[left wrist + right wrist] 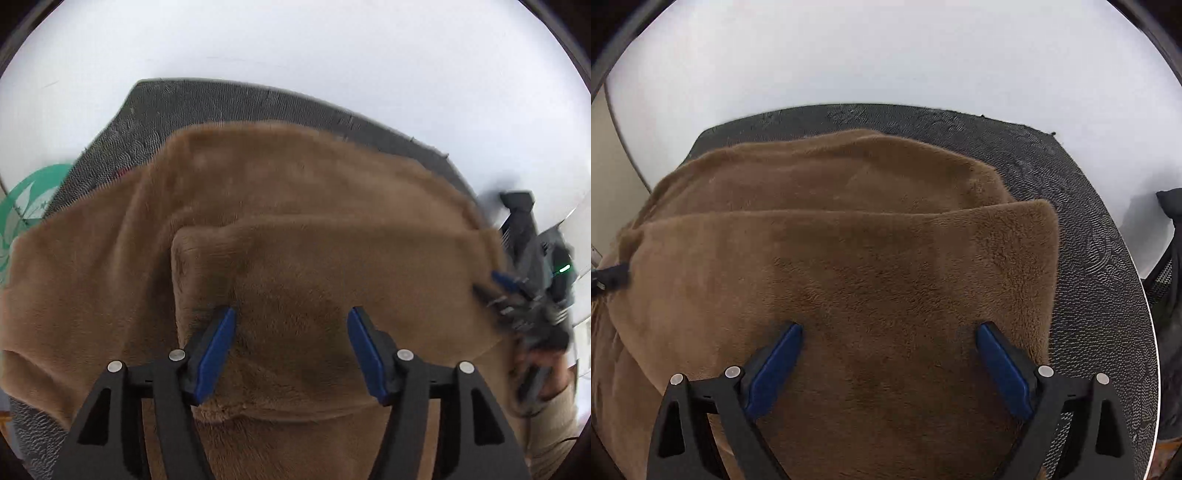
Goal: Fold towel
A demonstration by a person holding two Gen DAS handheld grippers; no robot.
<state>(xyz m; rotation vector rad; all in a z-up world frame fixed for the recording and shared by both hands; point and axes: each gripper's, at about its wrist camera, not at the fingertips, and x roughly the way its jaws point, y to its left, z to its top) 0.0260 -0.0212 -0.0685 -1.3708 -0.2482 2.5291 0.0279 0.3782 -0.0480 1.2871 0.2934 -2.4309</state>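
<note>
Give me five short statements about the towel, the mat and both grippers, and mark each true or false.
1. The towel is brown. True.
2. The left gripper is shut on the towel. False: its jaws stand open, with nothing between them.
3. The towel lies on a dark textured mat. True.
4. The right gripper is open. True.
5. The towel is spread flat in a single layer. False: one layer is folded over another.

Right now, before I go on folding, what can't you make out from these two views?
- Left wrist view: the right tool is motion-blurred at the towel edge.
- Both views: the towel's near edge runs off the bottom of the frame.
- Right wrist view: the mat under the towel is covered.
</note>
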